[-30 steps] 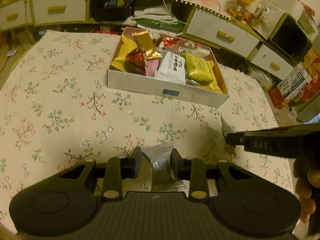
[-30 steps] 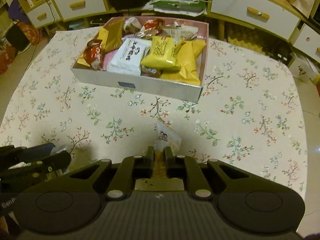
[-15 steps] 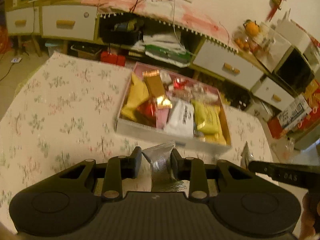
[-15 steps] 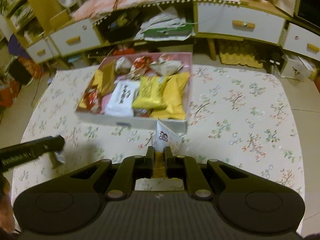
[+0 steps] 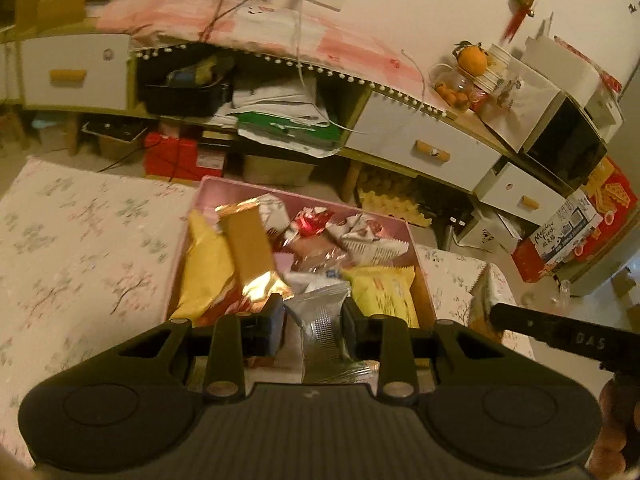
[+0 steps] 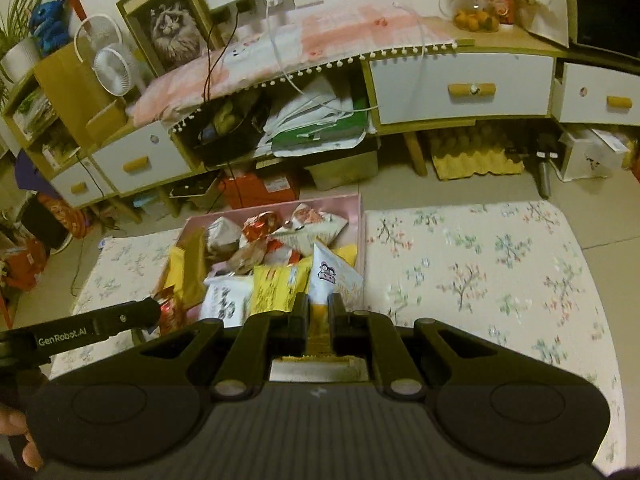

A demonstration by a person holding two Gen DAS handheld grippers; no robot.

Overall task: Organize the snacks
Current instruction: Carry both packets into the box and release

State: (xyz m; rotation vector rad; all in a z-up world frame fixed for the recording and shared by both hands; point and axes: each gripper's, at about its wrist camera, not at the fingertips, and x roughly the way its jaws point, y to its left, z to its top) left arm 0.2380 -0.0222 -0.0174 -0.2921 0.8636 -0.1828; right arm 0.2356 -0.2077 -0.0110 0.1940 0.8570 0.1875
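Note:
A pink box [image 5: 208, 188] full of snack packets stands on the flowered table [image 5: 60, 248]; it also shows in the right wrist view [image 6: 362, 216]. My left gripper [image 5: 313, 322] is shut on a silver foil packet [image 5: 322, 328] and holds it over the box's near side. My right gripper [image 6: 318, 316] is shut on a white and yellow snack packet [image 6: 334, 276] and holds it over the box's right near corner. Each gripper's finger shows at the edge of the other's view.
Behind the table stands a low cabinet with white drawers [image 6: 460, 88], a pink cloth on top and cluttered shelves. Boxes and egg trays [image 6: 476, 156] lie on the floor. The table's right part [image 6: 500, 272] bears only the cloth.
Both grippers have lifted their packets off the table and carried them forward, to above the box. The views have tilted up toward the cabinet.

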